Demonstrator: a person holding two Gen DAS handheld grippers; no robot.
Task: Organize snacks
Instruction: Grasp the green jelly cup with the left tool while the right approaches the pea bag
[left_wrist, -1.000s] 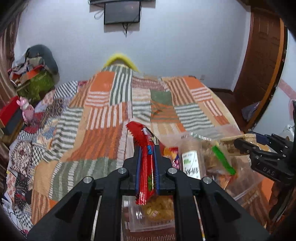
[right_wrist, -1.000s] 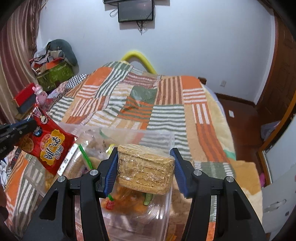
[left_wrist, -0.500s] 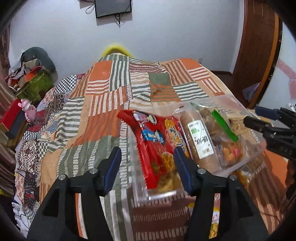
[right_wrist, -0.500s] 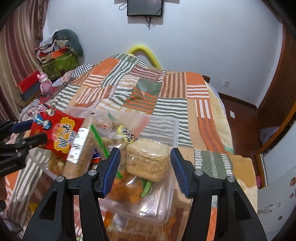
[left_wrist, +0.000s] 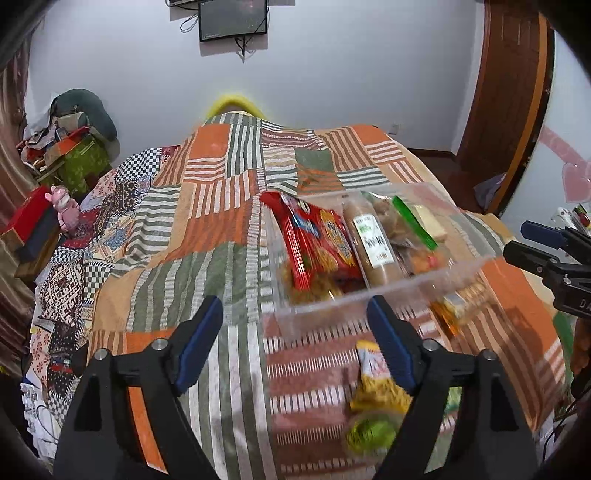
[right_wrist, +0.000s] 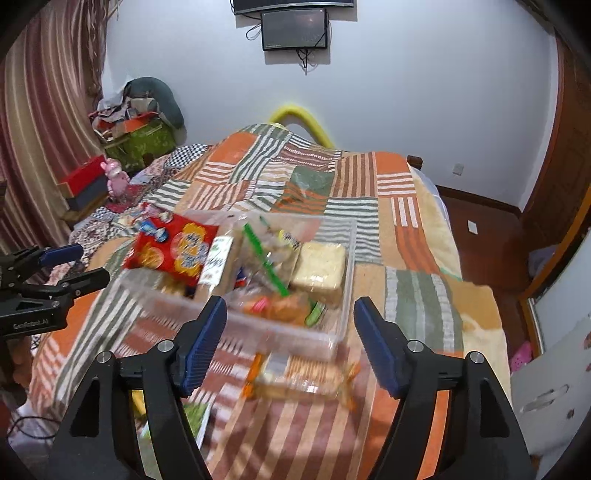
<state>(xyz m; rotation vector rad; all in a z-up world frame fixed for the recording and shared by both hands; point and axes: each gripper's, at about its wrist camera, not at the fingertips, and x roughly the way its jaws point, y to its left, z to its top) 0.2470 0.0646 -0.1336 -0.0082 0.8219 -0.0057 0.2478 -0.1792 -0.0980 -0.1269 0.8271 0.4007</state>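
A clear plastic box (left_wrist: 373, 299) (right_wrist: 343, 258) sits on the patchwork bedspread. In it lie a red cracker pack (left_wrist: 317, 240) (right_wrist: 173, 247), a brown labelled roll (left_wrist: 373, 247) (right_wrist: 218, 262), a green-strip bag (left_wrist: 410, 221) (right_wrist: 266, 258) and a wrapped cracker block (right_wrist: 321, 269). My left gripper (left_wrist: 295, 343) is open and empty just in front of the box. My right gripper (right_wrist: 290, 339) is open and empty at the box's near edge. Each gripper shows at the side of the other's view.
Loose snack packs lie on the bedspread in front of the box: a yellow pack (left_wrist: 376, 380), a green one (left_wrist: 369, 435) and a clear-wrapped orange-ended pack (right_wrist: 299, 376). A pile of boxes and a pink toy (right_wrist: 114, 177) stand left of the bed. A wooden door (left_wrist: 509, 92) is at right.
My left gripper let go of the red cracker pack and my right let go of the cracker block; both now lie in the box. Both grippers opened and drew back toward me.
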